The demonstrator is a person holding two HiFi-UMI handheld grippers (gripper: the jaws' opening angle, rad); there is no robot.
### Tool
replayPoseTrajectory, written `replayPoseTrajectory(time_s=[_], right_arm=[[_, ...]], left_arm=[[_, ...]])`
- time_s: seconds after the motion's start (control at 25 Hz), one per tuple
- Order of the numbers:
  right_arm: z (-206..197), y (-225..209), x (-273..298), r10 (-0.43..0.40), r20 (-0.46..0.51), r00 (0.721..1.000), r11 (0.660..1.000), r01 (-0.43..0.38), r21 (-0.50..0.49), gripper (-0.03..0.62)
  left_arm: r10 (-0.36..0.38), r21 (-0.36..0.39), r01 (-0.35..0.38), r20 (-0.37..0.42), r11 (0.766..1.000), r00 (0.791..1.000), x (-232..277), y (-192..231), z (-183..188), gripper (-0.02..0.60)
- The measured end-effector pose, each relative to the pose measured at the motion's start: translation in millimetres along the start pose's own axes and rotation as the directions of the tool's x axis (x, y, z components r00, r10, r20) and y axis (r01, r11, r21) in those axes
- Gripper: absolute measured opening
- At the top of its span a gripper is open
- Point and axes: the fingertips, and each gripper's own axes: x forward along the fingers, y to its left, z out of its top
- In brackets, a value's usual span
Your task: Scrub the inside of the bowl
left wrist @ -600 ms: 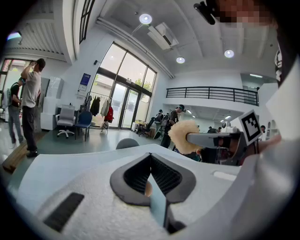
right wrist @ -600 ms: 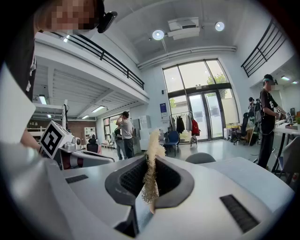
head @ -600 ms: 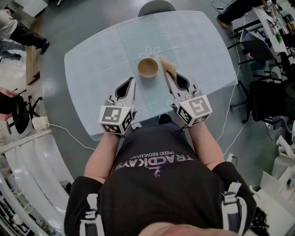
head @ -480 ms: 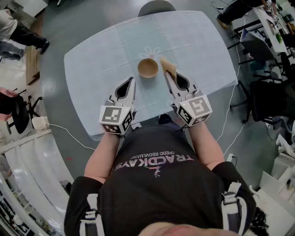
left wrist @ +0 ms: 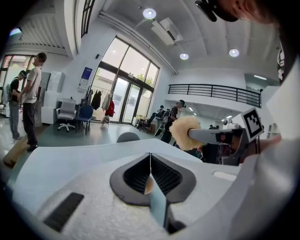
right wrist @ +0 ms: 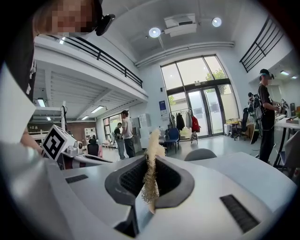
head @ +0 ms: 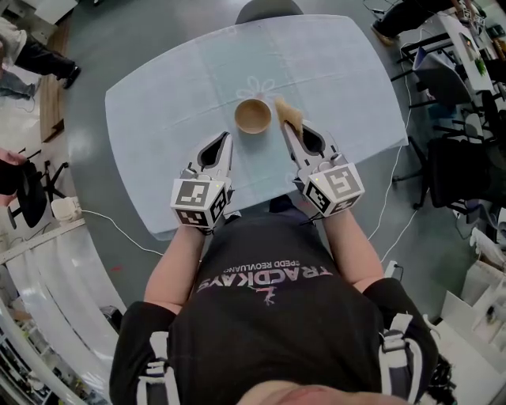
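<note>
A tan wooden bowl (head: 253, 116) stands upright on the pale blue table (head: 174, 87), just past both grippers. My right gripper (head: 284, 124) is shut on a beige fibrous scrubber (head: 288, 112), which sticks out to the right of the bowl, apart from it. In the right gripper view the scrubber (right wrist: 151, 173) is pinched between the jaws of that gripper (right wrist: 151, 161). My left gripper (head: 228, 135) sits near-left of the bowl, shut and holding nothing. In the left gripper view its jaws (left wrist: 150, 157) meet, and the scrubber (left wrist: 185, 132) shows to the right.
A grey chair (head: 269, 11) stands at the table's far edge. Office chairs and desks (head: 458, 158) crowd the right side, and cables (head: 118, 229) run over the floor on the left. People stand in the room beyond, at left (left wrist: 30, 93).
</note>
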Motion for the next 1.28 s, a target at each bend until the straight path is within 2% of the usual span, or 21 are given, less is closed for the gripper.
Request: replayPoseTrajectory(time_s=[0.4, 0.68, 0.72, 0.76, 0.8, 1.28], right_arm=[[-33, -30, 23, 0.022, -0.093, 0.995, 0.999, -0.019, 0.033, 0.032], [-66, -58, 45, 0.077, -0.171, 0.982, 0.995, -0.065, 0.075, 0.032], [-71, -60, 49, 0.085, -0.181, 0.98, 0.994, -0.071, 0.078, 0.032], [-75, -64, 53, 0.093, -0.19, 0.977, 0.994, -0.078, 0.081, 0.032], [-78, -68, 57, 0.101, -0.199, 0.975, 0.993, -0.086, 0.083, 0.032], [-113, -99, 93, 0.177, -0.293, 0.94, 0.982, -0.15, 0.112, 0.032]], left_arm=[[0.049, -0.074, -0.063, -0.178, 0.995, 0.983, 53, 30, -60, 0.018], [0.103, -0.155, -0.155, -0.299, 0.976, 0.949, 103, 56, -108, 0.025], [0.106, -0.168, -0.165, -0.314, 0.972, 0.944, 109, 60, -114, 0.045], [0.108, -0.18, -0.174, -0.326, 0.968, 0.939, 115, 63, -120, 0.106], [0.11, -0.19, -0.181, -0.336, 0.965, 0.935, 121, 65, -124, 0.13], [0.14, -0.218, -0.258, -0.444, 0.941, 0.885, 172, 93, -171, 0.13]])
